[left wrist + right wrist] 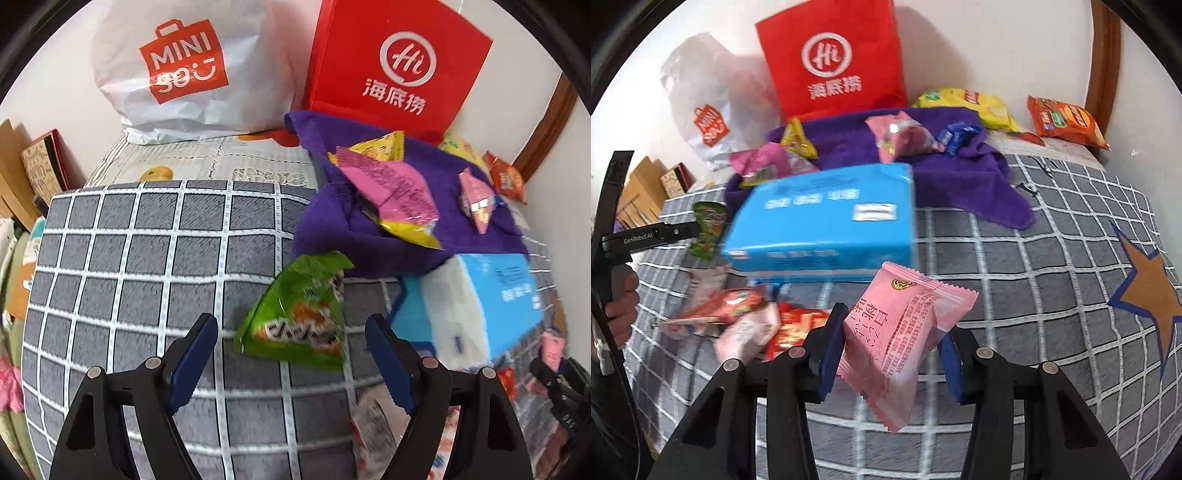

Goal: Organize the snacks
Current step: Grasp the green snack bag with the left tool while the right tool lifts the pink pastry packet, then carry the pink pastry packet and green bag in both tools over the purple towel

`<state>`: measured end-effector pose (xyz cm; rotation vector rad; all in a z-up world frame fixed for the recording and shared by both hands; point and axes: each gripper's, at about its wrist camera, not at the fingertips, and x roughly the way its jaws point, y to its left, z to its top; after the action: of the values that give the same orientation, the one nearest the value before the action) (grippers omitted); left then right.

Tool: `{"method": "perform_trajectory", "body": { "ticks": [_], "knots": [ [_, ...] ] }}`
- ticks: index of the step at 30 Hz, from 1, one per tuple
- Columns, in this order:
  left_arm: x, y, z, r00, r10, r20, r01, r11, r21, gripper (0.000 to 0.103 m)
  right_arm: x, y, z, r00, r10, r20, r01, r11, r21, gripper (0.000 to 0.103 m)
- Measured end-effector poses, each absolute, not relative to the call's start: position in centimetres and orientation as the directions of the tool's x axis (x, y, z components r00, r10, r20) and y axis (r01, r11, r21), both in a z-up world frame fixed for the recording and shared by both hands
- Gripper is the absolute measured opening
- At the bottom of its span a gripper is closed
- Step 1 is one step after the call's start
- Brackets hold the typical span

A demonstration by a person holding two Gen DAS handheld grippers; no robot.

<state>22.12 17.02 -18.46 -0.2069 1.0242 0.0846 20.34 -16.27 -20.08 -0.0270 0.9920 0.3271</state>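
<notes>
Right gripper [890, 350] clamps pink packet [905, 332]; left gripper [291, 354] wide.

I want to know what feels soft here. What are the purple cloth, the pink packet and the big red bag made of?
Purple cloth: looks like soft, fuzzy towel fabric; matte, and it slumps in folds.
Pink packet, pinched in the right hand-held gripper: thin plastic film, smooth, with zigzag sealed ends.
Red bag: probably stiff paper or non-woven fabric; flat sides, standing upright, slightly matte.

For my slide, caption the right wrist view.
Right gripper holding a pink snack packet above a grey checked blanket.
</notes>
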Motion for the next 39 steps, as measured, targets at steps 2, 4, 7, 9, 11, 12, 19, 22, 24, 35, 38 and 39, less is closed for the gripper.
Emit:
{"method": "perform_trajectory", "body": {
  "ticks": [2, 4, 7, 9, 11, 12, 19, 22, 24, 35, 38, 39],
  "knots": [
    [22.9, 16.9, -18.9, 0.512, -0.027, -0.859, -0.164, 0.978, -0.128, 0.08, 20.9, -16.8, -20.8, 0.49, 0.253, -0.834, -0.277, 0.952, 0.126, 0.047],
    [23.4, 16.8, -19.3, 0.51, -0.022, -0.86, -0.164, 0.979, -0.122, 0.08, 21.4, -17.0, -21.5, 0.475, 0.251, -0.844, -0.278, 0.952, 0.126, 0.047],
    [24.0, 16.5, -19.7, 0.507, -0.011, -0.862, -0.159, 0.982, -0.106, 0.073, 21.7, -16.9, -22.0, 0.467, 0.251, -0.848, -0.286, 0.95, 0.125, 0.047],
    [24.4, 16.3, -20.0, 0.505, -0.01, -0.863, -0.154, 0.983, -0.102, 0.066, 21.9, -16.7, -22.3, 0.459, 0.259, -0.85, -0.296, 0.946, 0.129, 0.047],
    [24.6, 16.1, -20.2, 0.498, 0.008, -0.867, -0.157, 0.984, -0.082, 0.057, 22.0, -16.4, -22.7, 0.451, 0.263, -0.853, -0.309, 0.943, 0.127, 0.047],
    [24.6, 16.1, -20.2, 0.5, 0.014, -0.866, -0.156, 0.985, -0.074, 0.055, 22.1, -16.1, -22.9, 0.446, 0.265, -0.855, -0.319, 0.94, 0.125, 0.047],
    [22.4, 15.3, -18.6, 0.526, 0.014, -0.851, -0.122, 0.991, -0.059, 0.045, 21.6, -15.5, -23.3, 0.456, 0.222, -0.862, -0.36, 0.932, 0.049, 0.049],
    [21.4, 15.1, -18.3, 0.519, -0.006, -0.855, -0.12, 0.99, -0.08, 0.045, 21.2, -15.9, -23.2, 0.451, 0.201, -0.87, -0.355, 0.934, 0.033, 0.055],
    [20.8, 15.0, -18.2, 0.518, -0.008, -0.855, -0.125, 0.988, -0.085, 0.045, 20.8, -16.4, -23.0, 0.45, 0.196, -0.871, -0.342, 0.939, 0.035, 0.06],
    [18.1, 15.3, -16.7, 0.539, -0.02, -0.842, -0.142, 0.983, -0.114, 0.044, 20.9, -17.1, -23.5, 0.468, 0.19, -0.863, -0.278, 0.959, 0.06, 0.053],
    [17.3, 15.2, -16.2, 0.546, -0.02, -0.838, -0.141, 0.983, -0.116, 0.044, 21.1, -17.3, -23.5, 0.485, 0.187, -0.854, -0.267, 0.962, 0.059, 0.044],
    [17.1, 15.1, -16.1, 0.548, -0.015, -0.836, -0.142, 0.984, -0.111, 0.044, 21.1, -17.4, -23.5, 0.487, 0.186, -0.853, -0.264, 0.963, 0.06, 0.042]
  ]
}}
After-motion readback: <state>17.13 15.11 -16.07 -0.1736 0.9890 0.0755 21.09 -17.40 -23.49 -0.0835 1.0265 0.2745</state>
